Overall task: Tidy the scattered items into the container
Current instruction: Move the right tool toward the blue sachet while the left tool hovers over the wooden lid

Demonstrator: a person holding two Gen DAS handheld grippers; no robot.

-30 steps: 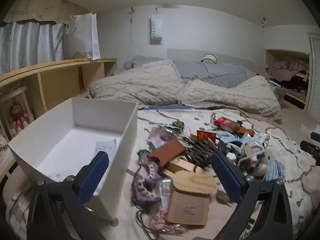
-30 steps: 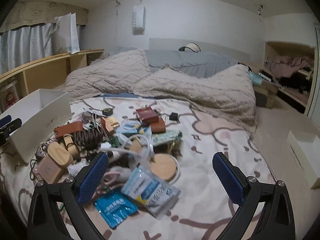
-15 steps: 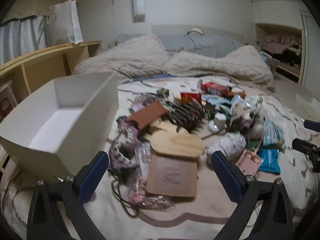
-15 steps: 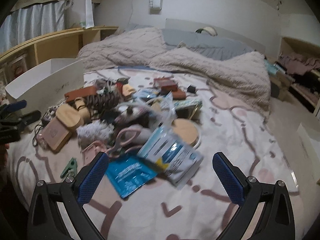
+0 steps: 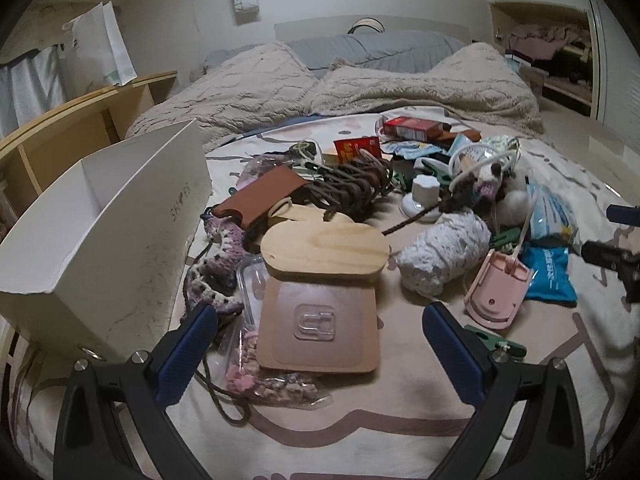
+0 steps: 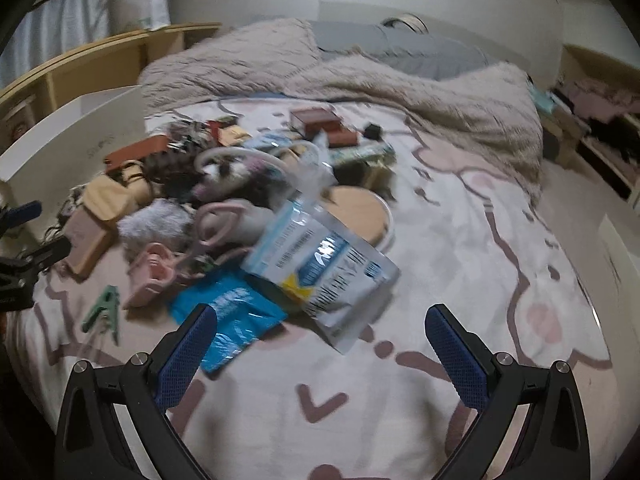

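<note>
White cardboard is forming the box (image 5: 108, 216), which is sitting open-topped on the bed's left side, its near wall just beside the heap of clutter; the same box (image 6: 76, 136) is showing at the far left of the right wrist view. The left gripper (image 5: 320, 344) is hanging with its jaws spread wide and gripping nothing, straddling a tan square pad (image 5: 318, 324) that is lying flat on the patterned sheet (image 5: 360, 440). A rounded wooden board (image 5: 326, 246) is overlapping the pad's far edge, and a brown pouch (image 5: 264, 196) is lying beyond it beside a dark coiled cord (image 5: 352, 186). To the right, a white knitted bundle (image 5: 444, 258) is resting next to a pink clip (image 5: 498, 288) and a blue packet (image 5: 548, 276). The right gripper (image 6: 320, 350) is also hanging released and empty, its blue fingers (image 6: 188, 352) framing a white and blue pouch (image 6: 320, 264) that is lying partly over the blue packet (image 6: 232, 316) — a green clothespin (image 6: 104, 308) is lying apart on the sheet to the left. A beige blanket (image 6: 360, 80) is bunching at the far end of the bed — none of the clutter is lying in the box that I can see
</note>
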